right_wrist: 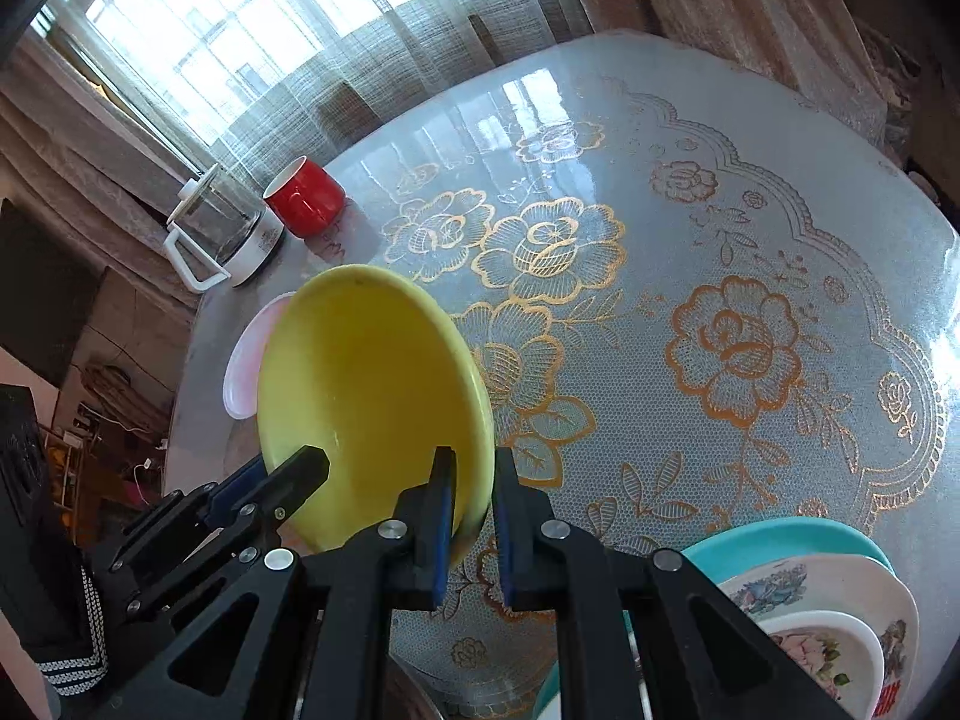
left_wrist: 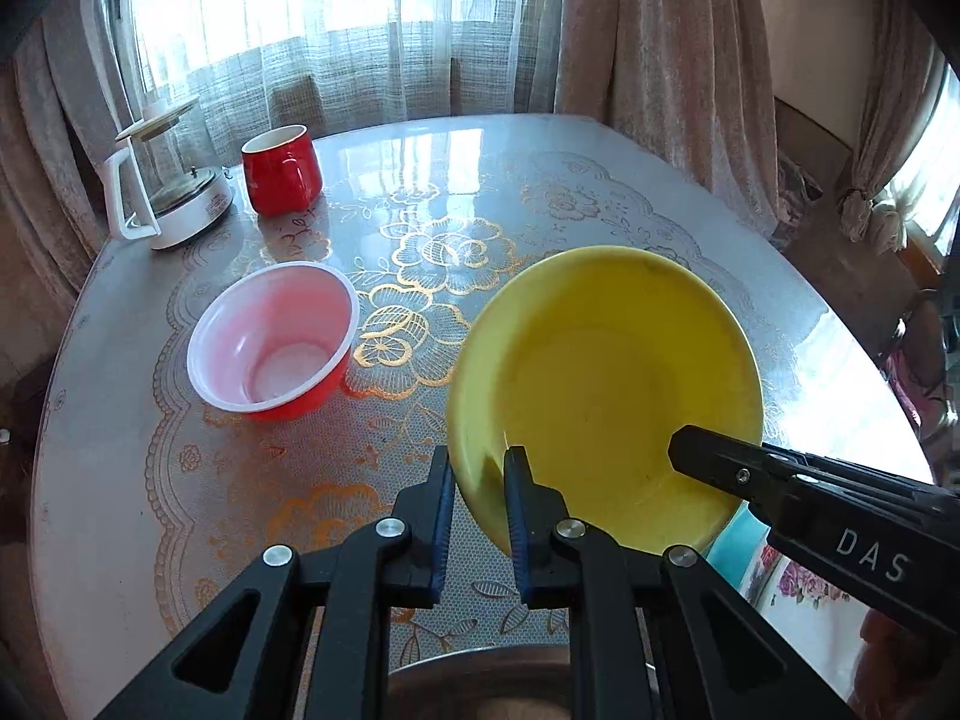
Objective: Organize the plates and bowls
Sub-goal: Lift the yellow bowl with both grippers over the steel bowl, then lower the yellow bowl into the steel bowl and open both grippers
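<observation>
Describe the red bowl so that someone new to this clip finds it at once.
Start at the round table with its gold-flowered lace cover, by the curtained window. On its left side, nearer the camera than the glass kettle and red mug, sits the red bowl. Unlike the mug it has no handle, and its wide mouth shows a white inside.

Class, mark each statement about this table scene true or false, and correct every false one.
1. Both grippers grip the yellow bowl by its rim. True: left gripper, right gripper.
2. The red mug lies on its side. False: it stands upright.
3. The red bowl is white inside. True.
4. The glass kettle stands right of the mug. False: it stands to its left.
5. The yellow bowl rests flat on the table. False: it is held tilted above it.
</observation>
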The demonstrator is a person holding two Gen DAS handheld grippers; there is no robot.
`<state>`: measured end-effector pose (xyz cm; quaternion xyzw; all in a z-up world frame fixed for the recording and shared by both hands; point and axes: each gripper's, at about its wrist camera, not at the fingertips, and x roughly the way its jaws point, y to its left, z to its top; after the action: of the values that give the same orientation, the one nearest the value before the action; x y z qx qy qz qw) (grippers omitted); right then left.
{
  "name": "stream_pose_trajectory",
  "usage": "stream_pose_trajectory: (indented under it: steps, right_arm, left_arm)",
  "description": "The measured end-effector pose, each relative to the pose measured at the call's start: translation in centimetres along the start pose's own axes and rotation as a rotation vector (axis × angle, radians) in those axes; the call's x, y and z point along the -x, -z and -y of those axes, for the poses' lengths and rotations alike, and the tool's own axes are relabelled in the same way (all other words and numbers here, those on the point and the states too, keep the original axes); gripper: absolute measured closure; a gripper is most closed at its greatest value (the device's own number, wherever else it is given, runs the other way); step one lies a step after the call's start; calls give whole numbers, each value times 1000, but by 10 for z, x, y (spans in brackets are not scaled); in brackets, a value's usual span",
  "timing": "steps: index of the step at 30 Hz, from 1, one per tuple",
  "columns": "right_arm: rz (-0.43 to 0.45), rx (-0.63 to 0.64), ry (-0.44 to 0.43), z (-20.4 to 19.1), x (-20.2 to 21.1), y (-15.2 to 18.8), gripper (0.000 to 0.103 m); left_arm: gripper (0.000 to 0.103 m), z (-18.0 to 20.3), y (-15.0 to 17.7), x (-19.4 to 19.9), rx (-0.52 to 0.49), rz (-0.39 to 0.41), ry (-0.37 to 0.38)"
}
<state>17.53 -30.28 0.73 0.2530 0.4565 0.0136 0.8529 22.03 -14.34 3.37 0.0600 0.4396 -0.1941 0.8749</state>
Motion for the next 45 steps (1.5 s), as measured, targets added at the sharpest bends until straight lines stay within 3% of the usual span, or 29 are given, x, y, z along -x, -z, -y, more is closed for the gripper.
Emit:
stream_pose_trajectory:
  steps: [9, 20, 36, 45]
  right_arm:
    - [37, 46, -42, -33, 26, 35, 91]
    - [31, 19, -123, -46, 40, 84, 91]
    - [-86, -6, -135, -49, 7, 122, 89]
    - [-126, -13, -106, -45, -5, 124, 88]
  left_arm:
    - [87, -16, 39, 53, 34, 102, -11]
    - [87, -32, 84, 90, 86, 140, 9]
    - [87, -45, 135, 68, 91, 22, -26]
    - [87, -37, 144, 62, 42, 25, -68]
